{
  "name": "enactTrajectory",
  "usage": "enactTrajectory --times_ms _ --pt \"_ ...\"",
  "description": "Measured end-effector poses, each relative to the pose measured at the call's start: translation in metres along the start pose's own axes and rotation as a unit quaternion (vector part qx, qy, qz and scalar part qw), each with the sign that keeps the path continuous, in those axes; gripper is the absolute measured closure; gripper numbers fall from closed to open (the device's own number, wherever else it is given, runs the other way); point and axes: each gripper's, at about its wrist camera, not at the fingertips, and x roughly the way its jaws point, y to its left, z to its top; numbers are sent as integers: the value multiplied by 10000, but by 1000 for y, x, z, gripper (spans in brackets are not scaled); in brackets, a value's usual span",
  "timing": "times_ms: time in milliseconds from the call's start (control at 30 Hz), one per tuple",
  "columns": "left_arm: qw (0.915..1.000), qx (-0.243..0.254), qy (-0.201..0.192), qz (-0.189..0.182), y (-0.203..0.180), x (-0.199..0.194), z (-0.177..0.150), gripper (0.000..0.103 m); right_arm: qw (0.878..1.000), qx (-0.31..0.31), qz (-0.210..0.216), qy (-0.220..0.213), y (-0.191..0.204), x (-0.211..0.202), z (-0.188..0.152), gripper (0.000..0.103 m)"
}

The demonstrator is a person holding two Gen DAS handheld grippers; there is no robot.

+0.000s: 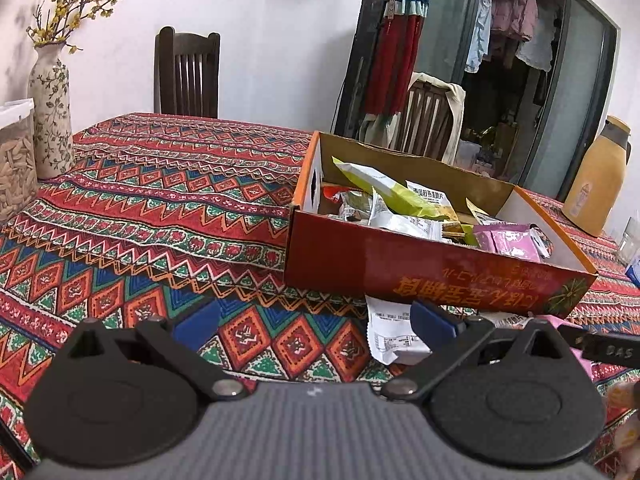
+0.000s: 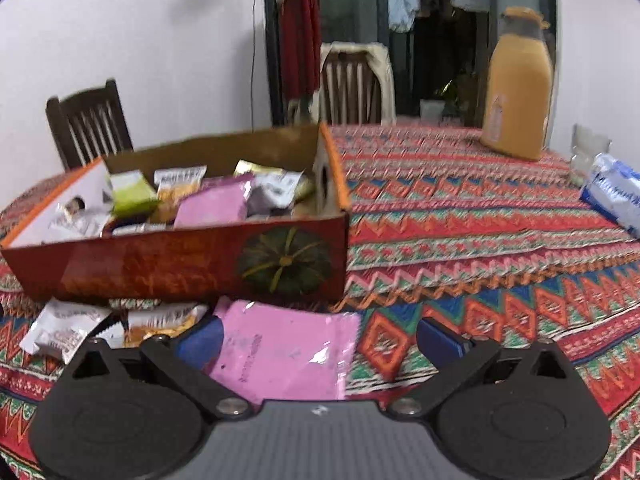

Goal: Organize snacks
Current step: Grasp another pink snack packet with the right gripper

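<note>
— Where are the snacks, from where you stand?

— Most sit in the red cardboard box (image 1: 436, 268) on the patterned tablecloth (image 1: 160, 208). It's open at the top and stuffed with packets: a yellow-green bag (image 1: 394, 192) leaning high against the others, a pink packet (image 1: 508, 240) at the right end, and silvery wrappers between them.

— Anything left outside it?

— Yes. A white packet (image 1: 390, 334) lies flat on the cloth just in front of the box, close to the left gripper (image 1: 316, 324). Looking from the right side, a large pink pouch (image 2: 286, 354) lies against the box's front wall, and beside it to the left an orange-and-white packet (image 2: 160, 322) and a white wrapper (image 2: 64, 330).

— And the grippers?

— Both have their jaws spread wide, holding nothing. The right gripper (image 2: 320, 340) hangs low over the pink pouch, whose left part lies between the blue fingertips (image 2: 202, 340); I can't tell if they touch it. The right view is a bit blurred.

— What else is on the table?

— A flowered vase (image 1: 50, 112) with yellow blossoms at the far left, with a clear container (image 1: 16, 160) next to it, a mustard-yellow jug (image 2: 518, 88) at the far right, and a blue-and-white pack (image 2: 614, 194) near the right edge. Dark wooden chairs (image 1: 187, 74) stand behind the table.
</note>
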Motion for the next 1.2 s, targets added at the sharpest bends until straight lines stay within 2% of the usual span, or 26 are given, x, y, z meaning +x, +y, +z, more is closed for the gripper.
enactTrajectory --times_ms 133,333,567,667,733,800,1000,1200 --pt "10000 -49 42 -28 2 2 0 0 9997 -104 227 87 11 2 -2 0" --pt "9999 -83 51 -58 3 2 1 0 9991 -198 184 311 18 15 -8 0" --pt "9999 -86 52 -56 3 2 1 0 9987 -355 151 330 23 19 -10 0" --pt "9999 -118 59 -47 5 2 1 0 9987 -389 203 251 23 15 -11 12" --pt "9999 -131 72 -42 5 2 1 0 9987 -405 234 187 24 12 -12 24" --pt "9999 -138 75 -44 5 2 1 0 9986 -426 290 120 24 7 -12 40" --pt "9998 -144 89 -44 5 3 1 0 9980 -521 352 -116 19 -11 -21 42" --pt "9999 -129 95 -33 5 3 1 0 9975 -287 285 -577 9 -26 -25 41"
